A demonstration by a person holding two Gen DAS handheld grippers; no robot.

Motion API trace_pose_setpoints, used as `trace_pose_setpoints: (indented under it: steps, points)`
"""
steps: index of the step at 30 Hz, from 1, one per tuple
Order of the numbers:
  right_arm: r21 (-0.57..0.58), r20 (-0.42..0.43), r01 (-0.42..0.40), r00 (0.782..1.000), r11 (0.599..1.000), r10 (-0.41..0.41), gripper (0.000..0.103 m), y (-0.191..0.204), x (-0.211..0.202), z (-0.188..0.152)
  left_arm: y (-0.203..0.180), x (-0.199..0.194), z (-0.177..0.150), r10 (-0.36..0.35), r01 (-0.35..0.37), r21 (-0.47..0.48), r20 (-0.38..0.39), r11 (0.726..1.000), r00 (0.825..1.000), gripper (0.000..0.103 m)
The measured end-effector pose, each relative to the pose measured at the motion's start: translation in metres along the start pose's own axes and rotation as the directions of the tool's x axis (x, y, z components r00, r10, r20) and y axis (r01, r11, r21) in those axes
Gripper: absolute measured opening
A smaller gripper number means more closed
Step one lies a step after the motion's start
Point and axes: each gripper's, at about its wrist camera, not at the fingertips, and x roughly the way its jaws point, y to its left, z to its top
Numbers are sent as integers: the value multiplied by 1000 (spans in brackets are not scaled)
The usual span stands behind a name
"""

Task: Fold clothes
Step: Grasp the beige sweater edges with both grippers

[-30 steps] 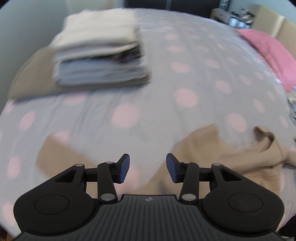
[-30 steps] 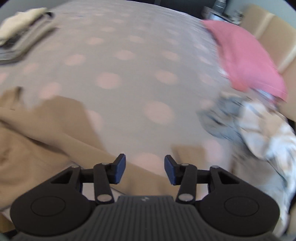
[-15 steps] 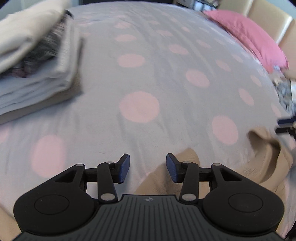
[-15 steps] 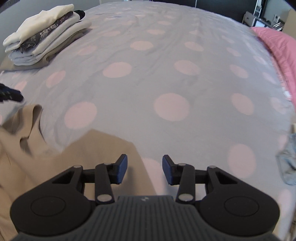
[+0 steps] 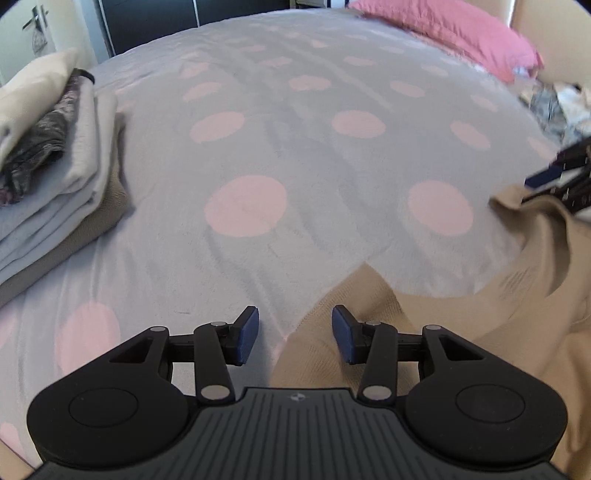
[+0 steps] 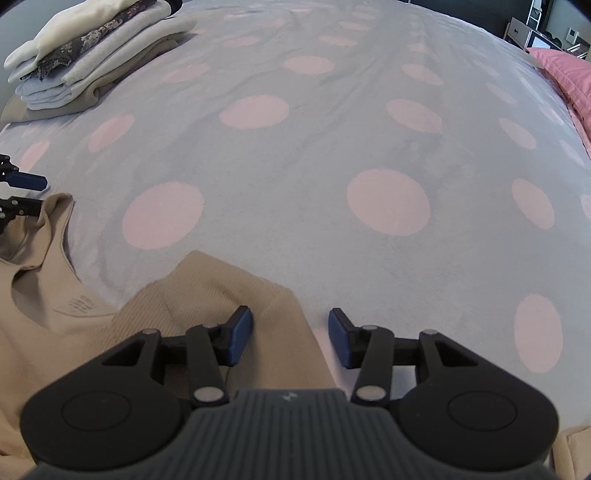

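Observation:
A beige ribbed top [image 5: 461, 317] lies spread on the grey bedspread with pink dots [image 5: 295, 166]. My left gripper [image 5: 294, 339] is open, low over the bed, with one shoulder corner of the top between its jaws. My right gripper [image 6: 290, 334] is open over the other shoulder corner of the top [image 6: 207, 291]; the neckline and label [image 6: 74, 304] show to its left. Each gripper's blue fingertips show at the edge of the other's view.
A stack of folded clothes [image 5: 48, 166] sits at the left of the bed, also in the right wrist view [image 6: 92, 55]. A pink pillow [image 5: 443, 33] lies at the far right, with crumpled patterned clothes [image 5: 557, 107] below it.
Both grippers have come down and forward onto the top's two shoulder corners. Both stay open. The top now lies flatter.

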Motion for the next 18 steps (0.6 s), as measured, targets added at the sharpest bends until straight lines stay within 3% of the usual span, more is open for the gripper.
trace_pose_setpoints:
  steps: [8, 12, 14, 15, 17, 18]
  points:
    - [49, -32, 0, 999, 999, 1, 51, -8, 2, -7, 0, 6, -10, -46, 43, -66, -41, 997, 998, 40]
    - [82, -22, -2, 1000, 997, 4, 52, -9, 4, -12, -17, 13, -16, -20, 20, -13, -22, 1000, 1000, 33]
    - [59, -16, -6, 1000, 998, 7, 41, -6, 1, -14, -16, 13, -15, -27, 26, -25, -23, 999, 999, 31]
    - [48, -12, -15, 1000, 999, 16, 36, -5, 0, -16, -15, 11, -15, -32, 32, -36, -22, 999, 999, 25]
    - [37, -13, -27, 1000, 999, 28, 15, -3, -2, -18, -16, 8, -14, -33, 32, -46, -14, 998, 999, 18]
    - [37, -11, -28, 1000, 999, 29, 8, -2, -5, -19, -17, 5, -14, -28, 27, -50, -10, 998, 1000, 9]
